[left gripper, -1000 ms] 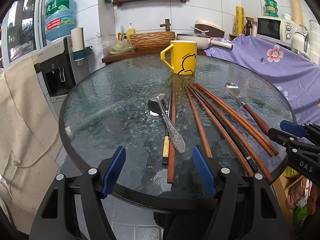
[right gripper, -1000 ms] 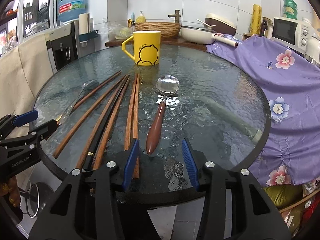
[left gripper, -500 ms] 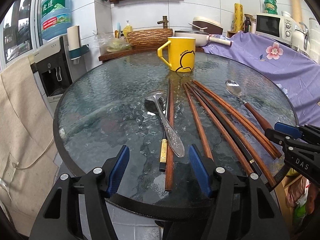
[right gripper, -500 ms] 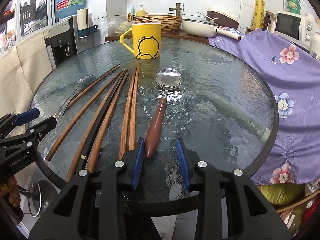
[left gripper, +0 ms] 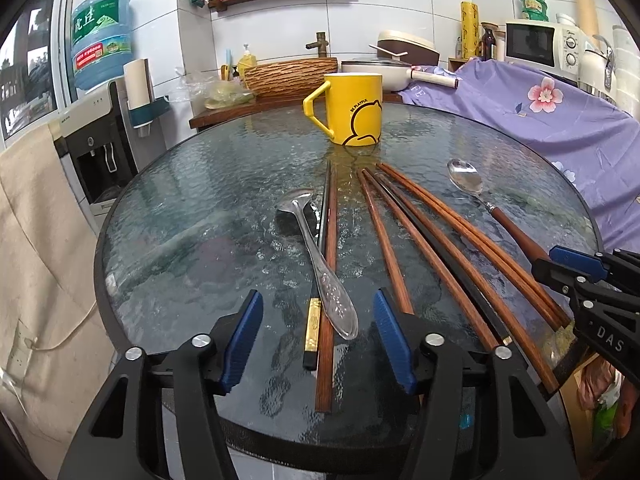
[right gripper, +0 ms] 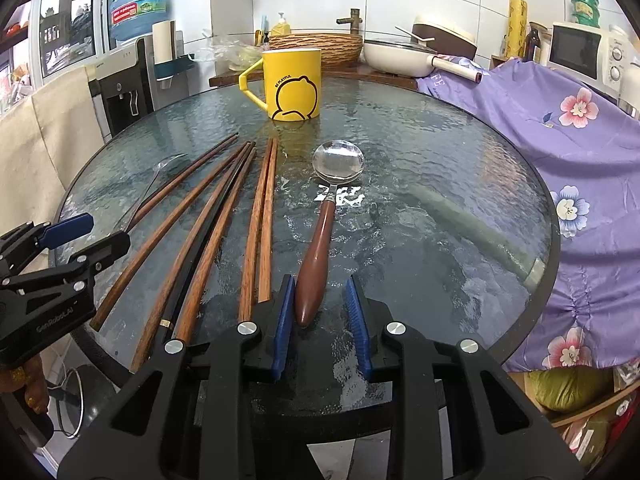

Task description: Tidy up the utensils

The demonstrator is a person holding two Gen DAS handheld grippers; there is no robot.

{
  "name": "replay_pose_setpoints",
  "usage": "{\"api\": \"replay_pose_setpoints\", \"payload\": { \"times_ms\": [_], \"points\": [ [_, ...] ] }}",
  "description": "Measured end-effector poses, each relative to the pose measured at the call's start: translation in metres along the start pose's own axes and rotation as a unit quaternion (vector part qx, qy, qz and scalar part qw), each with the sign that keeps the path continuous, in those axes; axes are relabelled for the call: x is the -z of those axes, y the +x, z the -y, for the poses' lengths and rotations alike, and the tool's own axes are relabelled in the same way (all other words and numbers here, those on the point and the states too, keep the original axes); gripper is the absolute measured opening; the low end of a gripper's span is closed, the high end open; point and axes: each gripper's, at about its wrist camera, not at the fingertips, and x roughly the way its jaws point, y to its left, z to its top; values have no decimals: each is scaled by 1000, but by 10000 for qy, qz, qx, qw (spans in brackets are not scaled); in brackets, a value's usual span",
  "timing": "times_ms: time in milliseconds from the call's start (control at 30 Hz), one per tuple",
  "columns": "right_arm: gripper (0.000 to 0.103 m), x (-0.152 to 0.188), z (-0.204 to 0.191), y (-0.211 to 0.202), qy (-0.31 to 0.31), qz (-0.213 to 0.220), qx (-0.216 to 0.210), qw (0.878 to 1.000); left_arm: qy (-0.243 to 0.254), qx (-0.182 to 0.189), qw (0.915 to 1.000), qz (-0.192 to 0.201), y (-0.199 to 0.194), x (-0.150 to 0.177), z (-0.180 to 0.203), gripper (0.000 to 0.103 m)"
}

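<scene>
A steel spoon (left gripper: 320, 264), a black chopstick with a gold band (left gripper: 313, 320) and a brown chopstick (left gripper: 328, 280) lie together on the round glass table (left gripper: 192, 216). Their near ends sit between the blue pads of my left gripper (left gripper: 318, 312), whose jaws are closing without touching them. A wooden-handled spoon (right gripper: 318, 248) has its handle end between the pads of my right gripper (right gripper: 319, 300). These jaws are closing too: the left pad is right beside the handle, the right pad stands apart. Several brown chopsticks (right gripper: 224, 216) lie fanned between both spoons. A yellow mug (right gripper: 294, 84) stands upright behind.
A purple flowered cloth (right gripper: 560, 128) drapes the table's right side. A beige cloth (left gripper: 36, 240) hangs at the left by a water dispenser (left gripper: 100, 132). Behind the table (right gripper: 440, 152) a counter holds a basket (left gripper: 290, 74) and a pan (right gripper: 396, 58). The mug (left gripper: 356, 108) stands near the far edge.
Both grippers have narrowed their jaws. The right one has slid forward, so the wooden handle's end now sits between its pads. The left one has edged closer to the steel spoon's handle.
</scene>
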Motion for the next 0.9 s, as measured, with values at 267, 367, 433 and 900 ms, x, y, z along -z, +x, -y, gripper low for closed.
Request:
{"api": "replay_pose_setpoints", "payload": {
  "times_ms": [267,367,433,900],
  "points": [
    [27,1,0,0,11,14,-1,10000,-72,79,9999,-57,5,1,-1,40],
    [26,1,1,-1,9,19,3,10000,-95,101,9999,-61,4,1,-2,34],
    [25,0,1,-1,8,26,7,10000,-131,123,9998,-67,4,1,-2,29],
    [17,1,-2,-2,-39,62,7,10000,-258,205,9994,-78,3,3,-8,17]
  ]
}}
